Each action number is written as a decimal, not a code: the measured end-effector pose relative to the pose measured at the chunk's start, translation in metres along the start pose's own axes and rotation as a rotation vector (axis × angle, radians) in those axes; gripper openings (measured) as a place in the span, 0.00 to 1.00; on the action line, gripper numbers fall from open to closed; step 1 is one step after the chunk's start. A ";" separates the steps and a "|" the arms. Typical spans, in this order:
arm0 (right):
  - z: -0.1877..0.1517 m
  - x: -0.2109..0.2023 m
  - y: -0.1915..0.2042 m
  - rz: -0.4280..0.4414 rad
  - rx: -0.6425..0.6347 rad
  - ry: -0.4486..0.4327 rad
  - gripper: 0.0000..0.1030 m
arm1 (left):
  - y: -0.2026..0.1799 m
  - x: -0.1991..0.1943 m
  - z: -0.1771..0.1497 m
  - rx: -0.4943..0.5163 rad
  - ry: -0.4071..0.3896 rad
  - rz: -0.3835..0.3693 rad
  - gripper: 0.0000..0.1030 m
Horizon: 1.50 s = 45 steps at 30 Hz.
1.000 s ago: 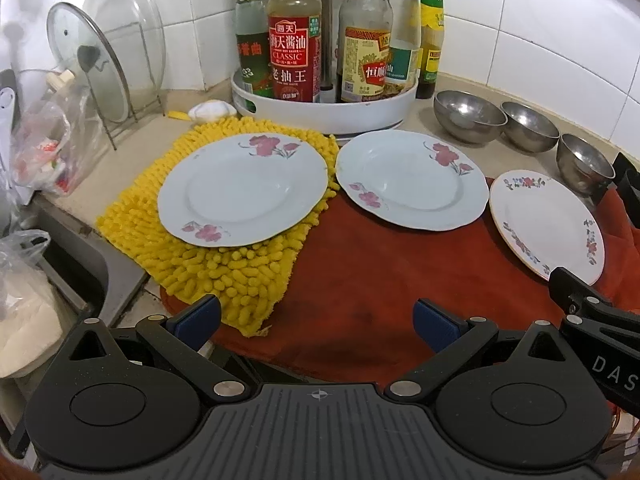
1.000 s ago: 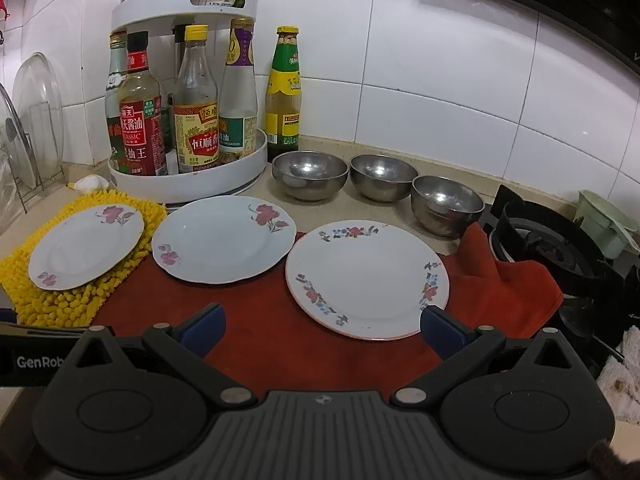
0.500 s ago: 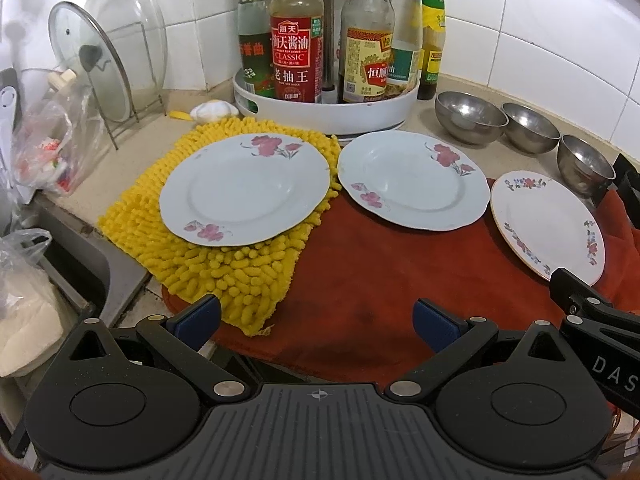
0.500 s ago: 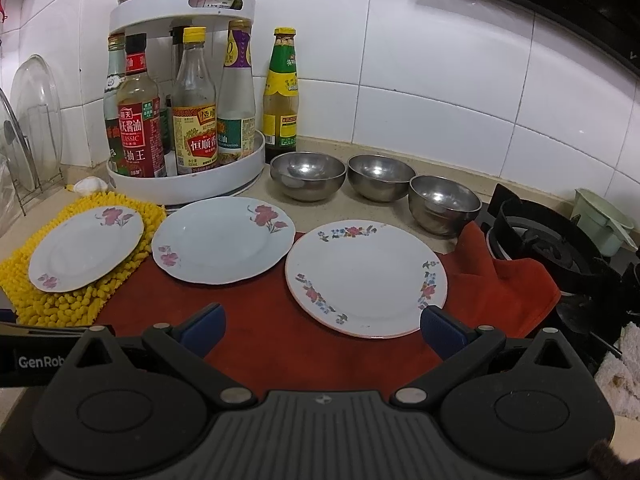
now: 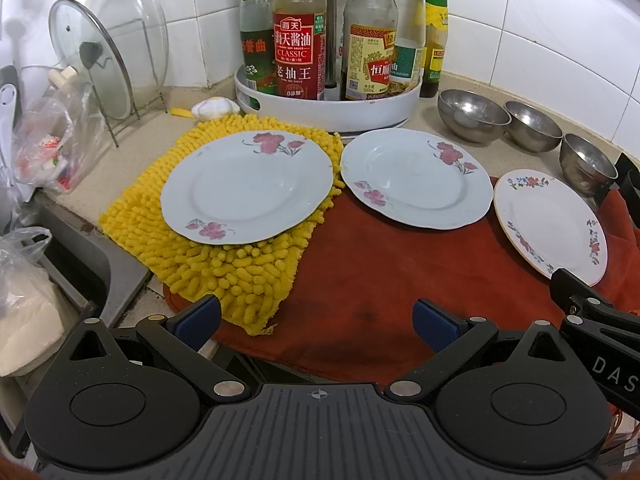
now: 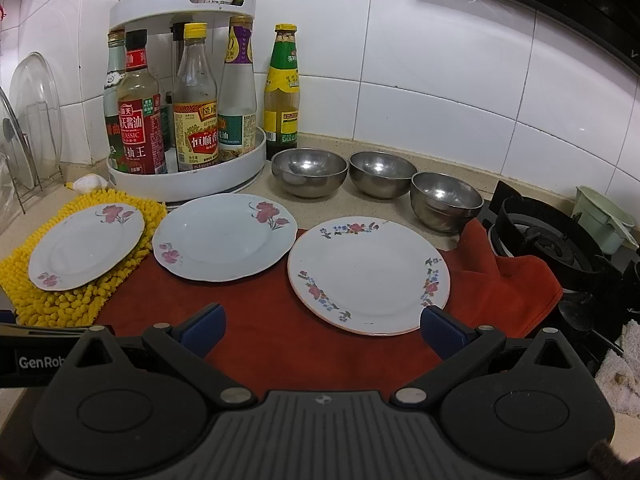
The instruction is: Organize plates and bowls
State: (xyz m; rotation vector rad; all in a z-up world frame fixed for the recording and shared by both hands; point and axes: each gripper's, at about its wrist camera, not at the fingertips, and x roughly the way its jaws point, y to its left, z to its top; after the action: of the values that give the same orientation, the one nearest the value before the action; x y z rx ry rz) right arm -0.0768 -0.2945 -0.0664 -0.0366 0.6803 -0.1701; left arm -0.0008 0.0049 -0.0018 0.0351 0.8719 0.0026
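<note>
Three flowered plates lie in a row on the counter. The left plate (image 5: 246,186) (image 6: 86,246) rests on a yellow shaggy mat (image 5: 224,268). The middle plate (image 5: 416,178) (image 6: 224,236) and the right plate (image 5: 550,220) (image 6: 368,274) lie on a red cloth (image 5: 360,280) (image 6: 280,336). Behind them stand three steel bowls (image 5: 472,116) (image 6: 310,172) (image 6: 382,174) (image 6: 446,200), side by side. My left gripper (image 5: 316,322) is open at the front edge, before the mat and cloth. My right gripper (image 6: 322,330) is open just short of the right plate. Both hold nothing.
A white turntable rack (image 5: 332,108) (image 6: 188,184) full of sauce bottles stands at the back. Glass pot lids (image 5: 112,52) lean in a wire rack at the left. A sink (image 5: 60,264) with plastic bags lies far left. A gas burner (image 6: 552,240) is at the right.
Both grippers have drifted slightly; the views shift a little, with the plates a touch closer. Nothing on the counter has moved.
</note>
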 end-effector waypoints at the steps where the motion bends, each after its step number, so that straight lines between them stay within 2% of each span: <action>1: 0.000 0.000 0.000 -0.002 0.001 0.001 0.97 | 0.000 0.000 0.000 0.000 -0.001 0.000 1.00; 8: -0.001 0.000 0.005 0.002 0.001 -0.002 0.97 | 0.007 0.000 0.000 -0.013 0.002 -0.006 1.00; 17: 0.003 0.001 0.013 0.010 -0.020 0.006 0.97 | 0.011 0.004 0.001 -0.049 0.069 -0.015 1.00; 26: 0.014 0.024 0.015 0.066 -0.057 0.021 0.97 | 0.012 0.016 0.009 -0.093 0.043 0.031 1.00; 32: 0.027 0.041 0.012 0.096 -0.081 0.027 0.97 | 0.007 0.025 0.020 -0.108 0.060 0.061 1.00; 39: 0.040 0.060 0.008 0.139 -0.100 0.035 0.97 | 0.002 0.034 0.032 -0.138 0.050 0.071 1.00; 45: 0.046 0.073 -0.005 0.144 -0.101 0.030 0.97 | -0.014 0.038 0.038 -0.101 0.035 0.055 1.00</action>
State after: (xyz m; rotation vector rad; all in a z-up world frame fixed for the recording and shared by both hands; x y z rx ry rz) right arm 0.0070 -0.3128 -0.0755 -0.0823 0.7180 0.0021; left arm 0.0528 -0.0092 -0.0071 -0.0353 0.9051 0.0991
